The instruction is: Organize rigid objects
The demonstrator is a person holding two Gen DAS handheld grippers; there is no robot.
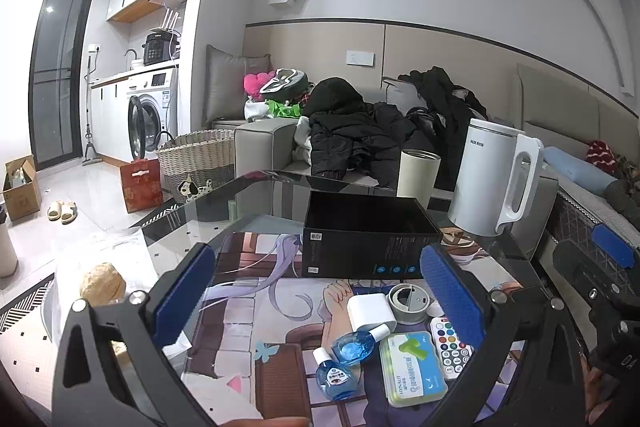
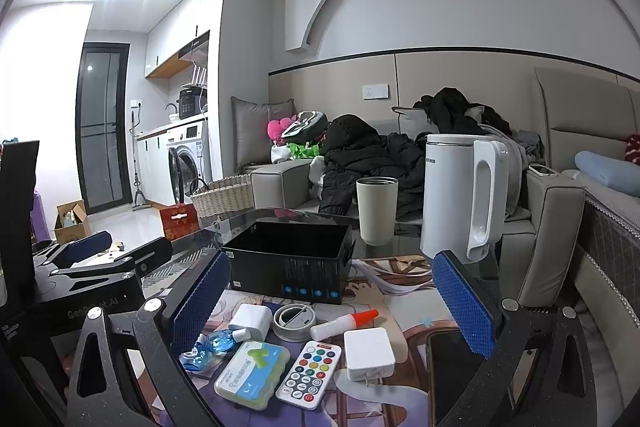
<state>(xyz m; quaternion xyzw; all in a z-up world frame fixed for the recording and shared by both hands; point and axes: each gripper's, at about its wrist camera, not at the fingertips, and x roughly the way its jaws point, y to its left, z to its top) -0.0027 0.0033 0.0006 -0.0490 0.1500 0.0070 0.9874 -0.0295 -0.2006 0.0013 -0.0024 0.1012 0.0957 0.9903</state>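
The task stands at its start, judging from the layout: the black box sits open-topped at the far middle of the printed mat, and what shows of its interior in the right wrist view appears empty. All small rigid items lie loose on the mat, near side of the box. From left to right in the right wrist view these are two blue dropper bottles lying side by side, a green-and-white case, a white remote with coloured buttons, and a white plug adapter with its prongs toward the near edge. Just beyond them lie a second white adapter, a round grey lid and a white tube with an orange cap. A dark phone lies at the right. The left gripper hovers over the left half of the mat, jaws released and holding nothing. The right gripper hovers above the cluster, jaws likewise spread wide and empty. A beige cup and a white kettle stand on the glass table beyond the box. Remaining work, as judged: every loose item still requires transfer into the box.
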